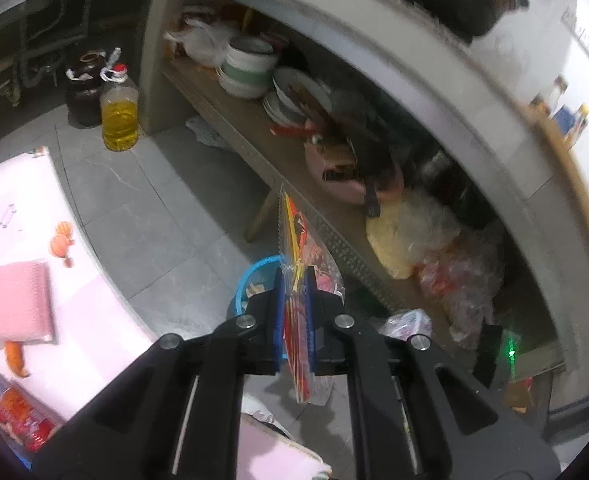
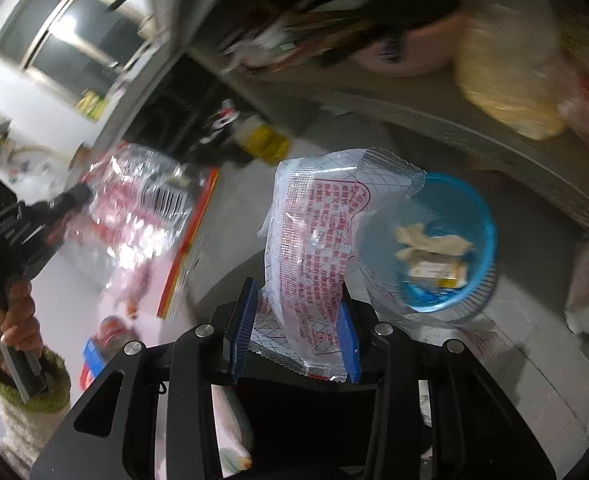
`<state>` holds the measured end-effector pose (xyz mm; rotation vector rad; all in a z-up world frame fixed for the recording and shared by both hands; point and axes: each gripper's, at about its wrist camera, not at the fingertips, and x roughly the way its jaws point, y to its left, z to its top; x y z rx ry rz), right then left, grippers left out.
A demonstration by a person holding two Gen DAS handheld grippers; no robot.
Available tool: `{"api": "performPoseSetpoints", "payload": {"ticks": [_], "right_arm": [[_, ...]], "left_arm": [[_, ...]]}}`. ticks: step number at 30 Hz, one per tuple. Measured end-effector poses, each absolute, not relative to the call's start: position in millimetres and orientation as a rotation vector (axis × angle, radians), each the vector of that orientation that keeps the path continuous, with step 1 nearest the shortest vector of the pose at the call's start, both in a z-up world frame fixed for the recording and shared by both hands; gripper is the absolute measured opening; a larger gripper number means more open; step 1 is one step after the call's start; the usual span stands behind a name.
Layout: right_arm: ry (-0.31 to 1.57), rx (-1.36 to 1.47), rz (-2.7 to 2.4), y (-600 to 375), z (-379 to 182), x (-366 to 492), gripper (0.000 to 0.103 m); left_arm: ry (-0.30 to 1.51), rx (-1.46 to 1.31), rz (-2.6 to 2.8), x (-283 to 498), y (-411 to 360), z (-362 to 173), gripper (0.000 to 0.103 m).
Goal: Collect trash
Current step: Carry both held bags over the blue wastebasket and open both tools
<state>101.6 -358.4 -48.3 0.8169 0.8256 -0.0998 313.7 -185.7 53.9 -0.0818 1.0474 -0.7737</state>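
Left gripper (image 1: 294, 280): fingers pressed nearly together on a flat striped wrapper (image 1: 300, 248), pinched edge-on so only its thin side shows in the left wrist view. Its long axis runs along the fingers, sticking out past the tips and hanging behind them.

Right gripper (image 2: 298, 316): fingers part-spread and pinching a clear wrapper with red print (image 2: 314, 236), which stands up from between the pads and leans toward the basket.

Blue basket (image 2: 482, 240): on the tiled floor, beyond the table's edge and in front of the low wooden shelf (image 1: 230, 120). It already holds some crumpled pale scraps.

Key relation, right: the basket lies ahead and to the right of the fingertips and lower down; the clear wrapper's top overlaps the basket's near rim in the picture. I cannot tell whether it is truly over the opening or short of it.

Key relation, left: the basket sits just behind and to the left of the fingertips, mostly covered by the gripper body.

Nearer hand: judging from how much of the basket each view shows, both look close; the right has the clearer line to it.

Table (image 1: 94, 320): pink-covered, with a pink cloth (image 1: 16, 300) and a red packet (image 1: 14, 412) near its edge, possibly more trash.

Hard to make out: the right wrist view is motion-blurred; shelf contents smear together. The person's left hand (image 2: 12, 320) shows there holding the other gripper and a large crinkled clear packet (image 2: 142, 208), presumably the striped wrapper seen flat-on.
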Motion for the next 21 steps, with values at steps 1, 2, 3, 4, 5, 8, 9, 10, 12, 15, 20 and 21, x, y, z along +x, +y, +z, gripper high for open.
{"api": "performPoseSetpoints", "payload": {"ticks": [1, 2, 3, 4, 5, 8, 9, 10, 12, 15, 20, 21], "right_arm": [[0.829, 0.83, -0.132, -370, -56, 97, 0.037], [0.832, 0.839, -0.151, -376, -60, 95, 0.037], [0.838, 0.854, -0.176, -386, -68, 92, 0.037], [0.844, 0.872, -0.196, -396, -76, 91, 0.037], [0.848, 0.884, -0.207, -402, -81, 89, 0.037], [0.868, 0.911, -0.24, -415, -99, 89, 0.037], [0.877, 0.918, -0.249, -418, -105, 90, 0.037], [0.884, 0.926, -0.255, -419, -109, 90, 0.037], [0.896, 0.934, -0.261, -421, -116, 92, 0.037], [0.908, 0.941, -0.274, -423, -124, 93, 0.037], [0.918, 0.953, -0.301, -434, -128, 88, 0.037], [0.921, 0.954, -0.304, -435, -129, 87, 0.037]], "left_arm": [[1.065, -0.062, -0.776, 315, -199, 45, 0.007], [1.078, -0.046, -0.777, 317, -211, 38, 0.007], [1.094, -0.026, -0.778, 319, -223, 29, 0.007], [1.108, -0.008, -0.779, 321, -234, 21, 0.007], [1.12, 0.005, -0.78, 322, -243, 15, 0.007], [1.178, 0.058, -0.779, 329, -278, -17, 0.007], [1.196, 0.081, -0.771, 332, -290, -30, 0.007], [1.204, 0.099, -0.763, 334, -297, -38, 0.007], [1.232, 0.146, -0.757, 339, -316, -60, 0.007], [1.311, 0.128, -0.755, 352, -340, -99, 0.011], [1.385, 0.125, -0.679, 369, -361, -152, 0.042], [1.399, 0.133, -0.65, 371, -363, -161, 0.043]]}}
